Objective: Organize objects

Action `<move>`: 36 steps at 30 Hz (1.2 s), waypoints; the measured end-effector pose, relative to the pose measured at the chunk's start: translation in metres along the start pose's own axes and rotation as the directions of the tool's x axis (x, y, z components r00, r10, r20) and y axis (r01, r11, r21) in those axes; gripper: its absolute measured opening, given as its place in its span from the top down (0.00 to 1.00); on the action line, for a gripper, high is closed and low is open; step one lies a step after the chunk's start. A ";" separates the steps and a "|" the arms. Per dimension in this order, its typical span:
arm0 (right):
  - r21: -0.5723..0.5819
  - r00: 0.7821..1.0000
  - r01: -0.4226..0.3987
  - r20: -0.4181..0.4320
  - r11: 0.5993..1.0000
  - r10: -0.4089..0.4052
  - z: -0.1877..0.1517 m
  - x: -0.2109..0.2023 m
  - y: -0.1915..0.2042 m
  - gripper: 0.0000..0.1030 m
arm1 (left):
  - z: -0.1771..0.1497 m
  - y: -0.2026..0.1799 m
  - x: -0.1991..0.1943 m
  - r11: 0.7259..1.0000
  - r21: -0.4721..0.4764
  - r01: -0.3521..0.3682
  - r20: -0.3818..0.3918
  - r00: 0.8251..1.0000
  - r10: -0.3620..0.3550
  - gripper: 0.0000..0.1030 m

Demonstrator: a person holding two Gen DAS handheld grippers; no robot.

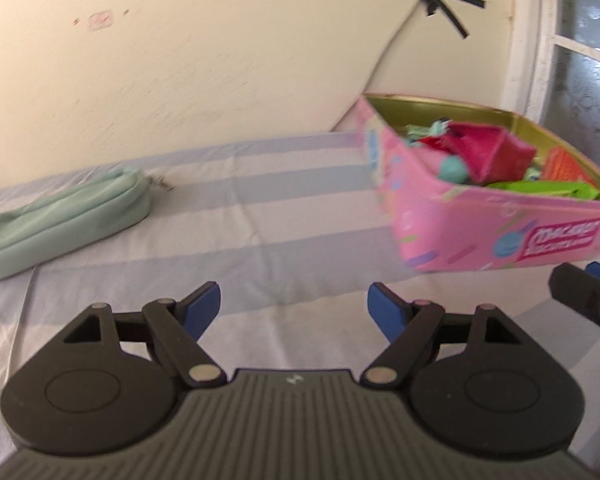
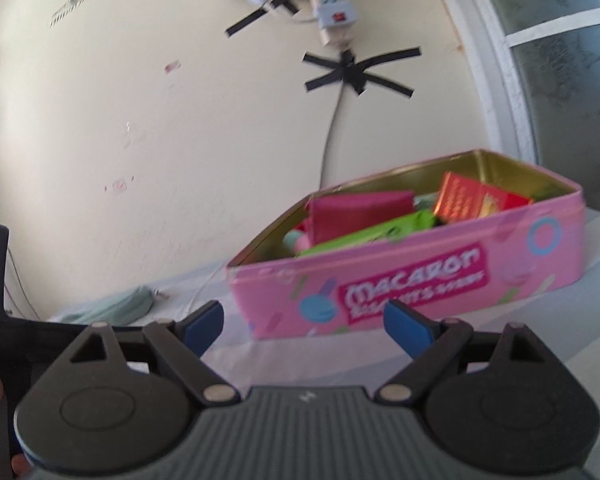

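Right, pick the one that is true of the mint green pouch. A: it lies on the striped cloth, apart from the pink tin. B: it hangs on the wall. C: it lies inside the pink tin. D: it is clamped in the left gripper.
A: the mint green pouch lies flat on the striped cloth, with bare cloth between it and the pink tin.
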State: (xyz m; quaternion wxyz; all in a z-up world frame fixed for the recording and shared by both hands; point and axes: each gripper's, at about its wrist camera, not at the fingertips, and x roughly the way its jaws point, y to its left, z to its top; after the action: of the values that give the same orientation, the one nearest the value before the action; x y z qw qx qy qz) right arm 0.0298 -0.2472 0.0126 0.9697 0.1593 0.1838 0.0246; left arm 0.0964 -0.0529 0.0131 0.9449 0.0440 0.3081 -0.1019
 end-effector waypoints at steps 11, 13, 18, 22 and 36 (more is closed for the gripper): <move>0.047 1.000 0.023 -0.008 0.999 -0.023 -0.008 0.006 -0.004 0.12 | -0.015 0.009 0.004 1.000 -0.005 0.006 0.022 1.000 -0.005 0.20; 0.054 1.000 0.025 -0.005 0.998 -0.025 -0.008 0.006 -0.005 0.12 | -0.016 0.009 0.002 1.000 -0.007 0.009 0.036 0.999 -0.009 0.20; 0.078 1.000 0.029 -0.001 0.997 -0.029 -0.008 0.006 -0.009 0.12 | -0.017 0.008 -0.001 1.000 0.001 0.017 0.055 0.998 -0.017 0.20; 0.079 0.999 0.036 -0.004 0.996 -0.035 -0.007 0.007 -0.009 0.12 | -0.018 0.008 -0.002 1.000 0.010 0.022 0.062 0.998 -0.023 0.20; 0.070 0.999 0.052 -0.013 0.996 -0.052 -0.010 0.011 -0.007 0.12 | -0.020 0.009 -0.004 0.999 0.019 0.032 0.076 0.997 -0.033 0.18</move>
State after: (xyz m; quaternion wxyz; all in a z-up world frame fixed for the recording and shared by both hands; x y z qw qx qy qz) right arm 0.0359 -0.2491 -0.0024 0.9627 0.1884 0.1940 -0.0063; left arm 0.0842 -0.0406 -0.0001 0.9538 0.0434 0.2714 -0.1216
